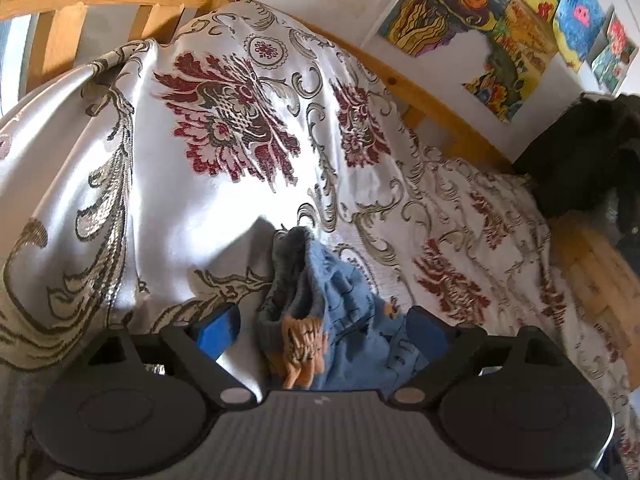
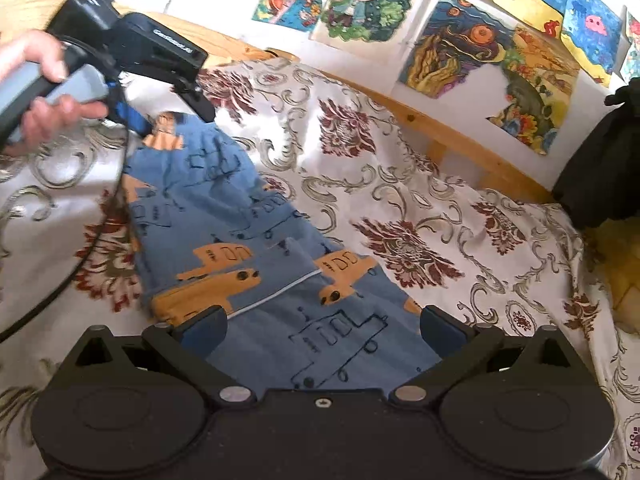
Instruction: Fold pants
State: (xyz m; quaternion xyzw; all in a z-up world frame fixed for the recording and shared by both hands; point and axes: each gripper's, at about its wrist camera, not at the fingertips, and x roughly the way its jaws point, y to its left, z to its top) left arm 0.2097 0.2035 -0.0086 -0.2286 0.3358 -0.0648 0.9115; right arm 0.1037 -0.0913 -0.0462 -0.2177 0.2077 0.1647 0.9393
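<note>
Right wrist view: blue cotton children's pants with orange aeroplane print (image 2: 248, 248) lie stretched along the bed, on a cream satin bedspread with dark red floral and grey scroll pattern (image 2: 440, 216). Right tool (image 2: 322, 332) sits over the near end of the pants, jaws spread wide, blue fabric between them but nothing pinched, so released. Looks lined up to take that end. Far end of the pants is lifted slightly where the left tool (image 2: 150, 124) meets it; a person's hand (image 2: 44, 92) grips its grey handle, black cable trailing down.

Left wrist view: left tool (image 1: 322, 330) has its blue-padded fingers (image 1: 218, 330) apart, with a bunched wad of the pants (image 1: 320, 300) and grey inner lining between them. Fingers are not touching the cloth on either side, so released too, though fabric is crowded close. Bunching suggests that end is gathered for a grip.

Judgement: early in the fold, pants laid lengthwise so each tool can take one end. Wooden bed frame (image 1: 424, 100) runs behind; colourful drawings on the wall (image 2: 492, 80). Dark bundle at right edge, cannot tell what.
</note>
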